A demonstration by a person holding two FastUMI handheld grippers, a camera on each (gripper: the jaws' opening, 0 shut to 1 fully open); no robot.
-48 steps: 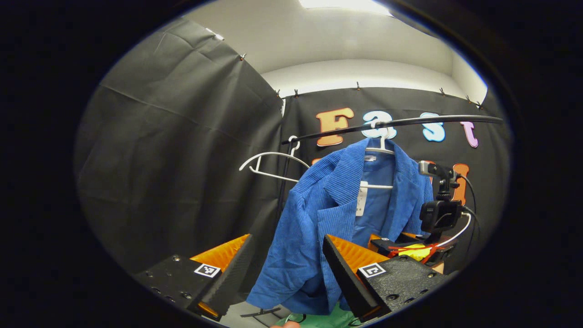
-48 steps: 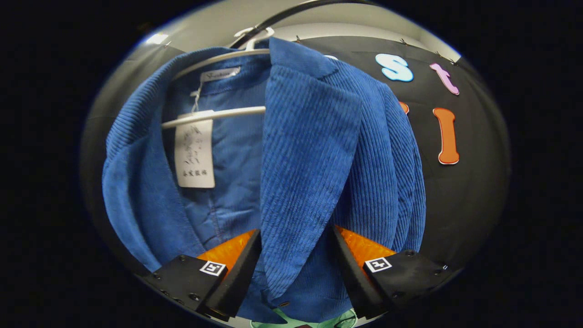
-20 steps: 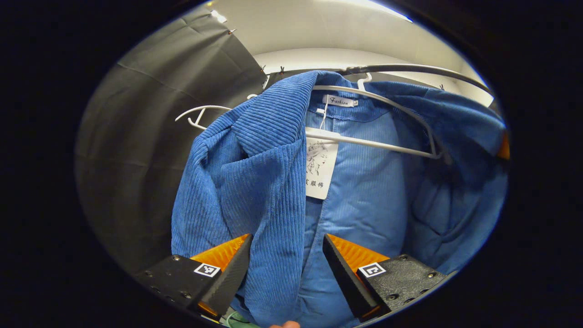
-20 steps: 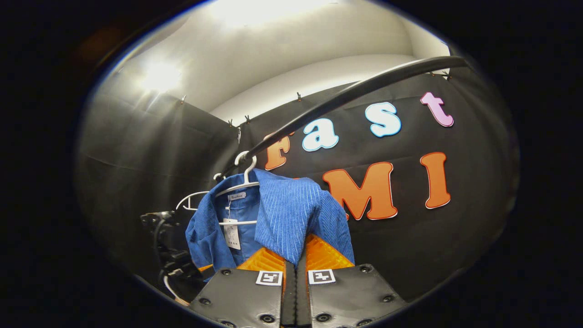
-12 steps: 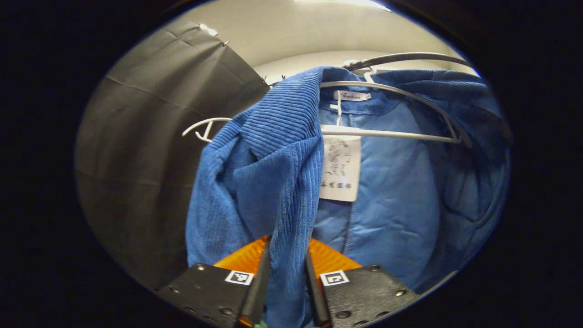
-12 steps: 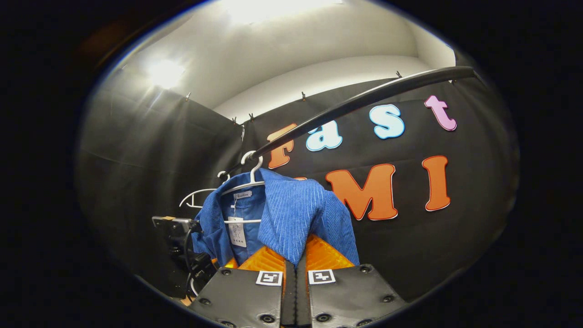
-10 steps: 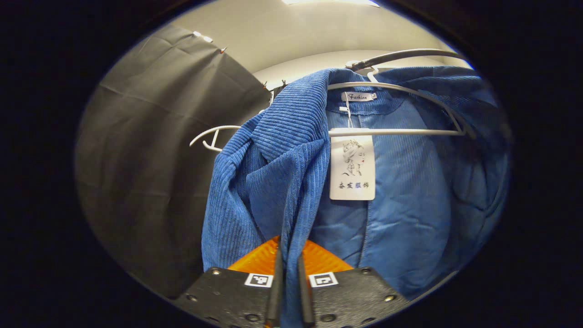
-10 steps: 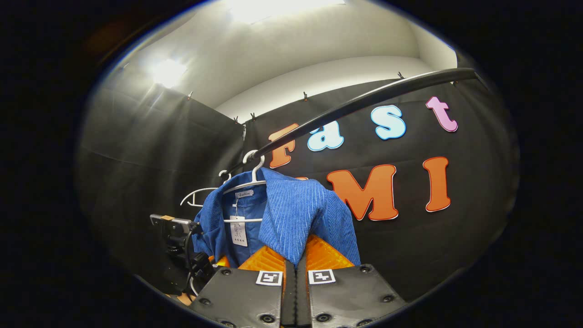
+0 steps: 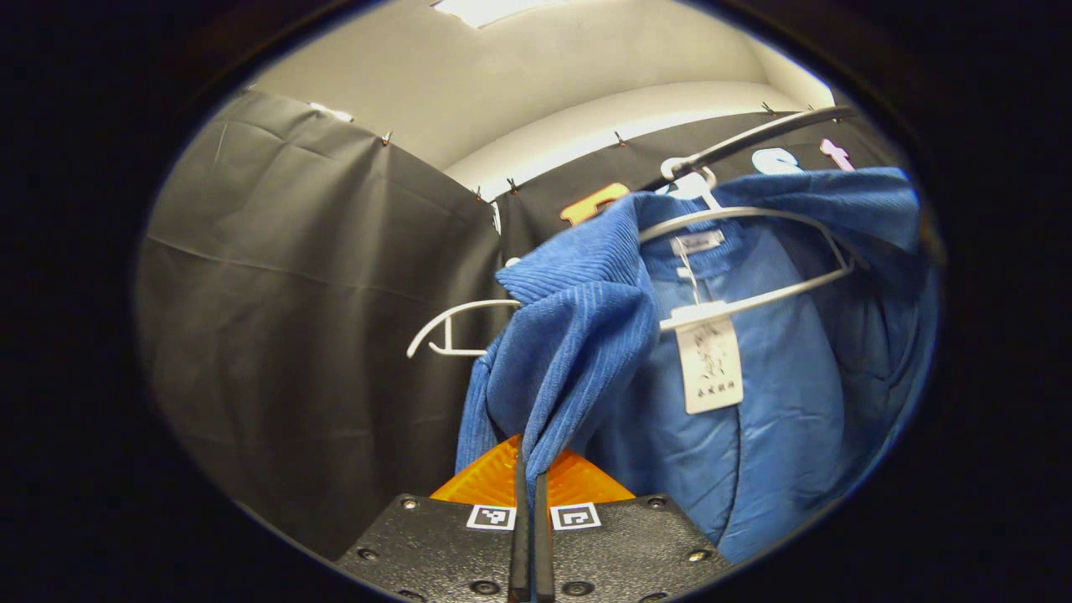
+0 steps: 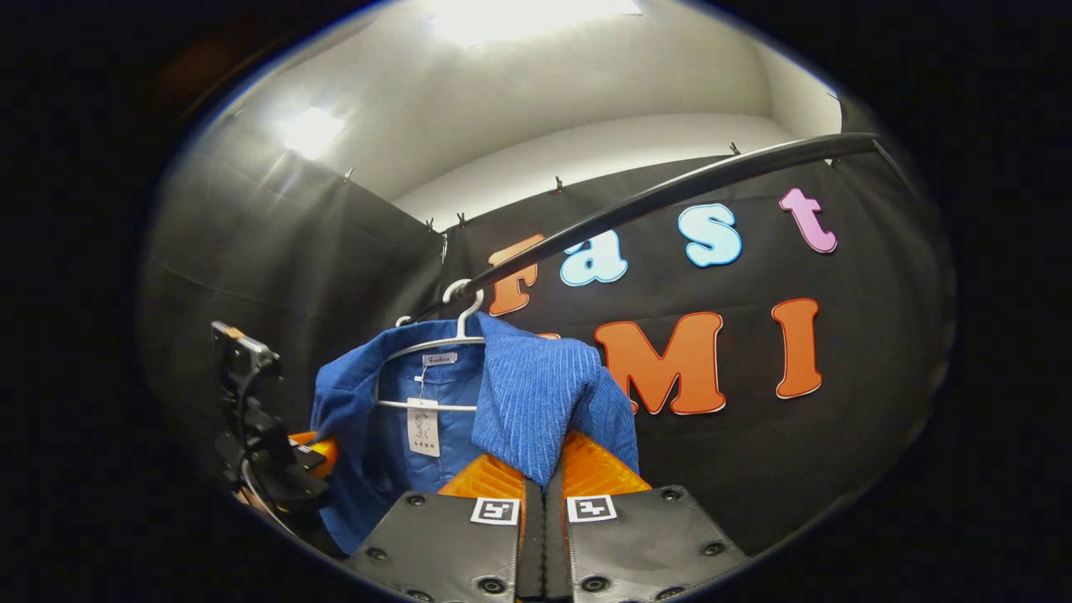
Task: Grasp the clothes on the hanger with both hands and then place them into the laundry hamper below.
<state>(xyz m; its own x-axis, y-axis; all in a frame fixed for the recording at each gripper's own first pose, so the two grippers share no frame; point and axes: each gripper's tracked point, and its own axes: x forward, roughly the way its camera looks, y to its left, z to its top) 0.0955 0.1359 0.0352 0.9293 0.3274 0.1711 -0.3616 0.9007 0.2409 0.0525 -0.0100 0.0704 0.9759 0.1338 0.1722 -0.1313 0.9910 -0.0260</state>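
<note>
In the left gripper view, the left gripper (image 9: pixel 528 494) is pinching the jacket (image 9: pixel 754 402), its fingers pressed together on the front edge of one lapel. Just past them a paper tag (image 9: pixel 708 366) is dangling against the smooth lining, with a small neck label above it; the writing is too small to make out. The hanger (image 9: pixel 754 251) is sitting tilted inside the collar, its hook over the rail (image 9: pixel 754 138). A second hanger (image 9: pixel 448 327) is hanging bare to the left.

In the right gripper view, the right gripper (image 10: pixel 544 494) is clamping the other lapel, fingers closed on the cloth. Low on the left, the other gripper's camera rig (image 10: pixel 251 419) is showing beside the jacket (image 10: pixel 536 394), dark and partly cut off. The hanger (image 10: pixel 435 343) is hooked where the rail (image 10: pixel 670 193) is sloping down to the left.

Black cloth is lining the booth behind, clipped along its top edge, with a pale wall above and a ceiling light (image 10: pixel 536 17) glaring overhead.

The jacket is blue corduroy, ribbed outside, and it is hanging open on its hanger.
</note>
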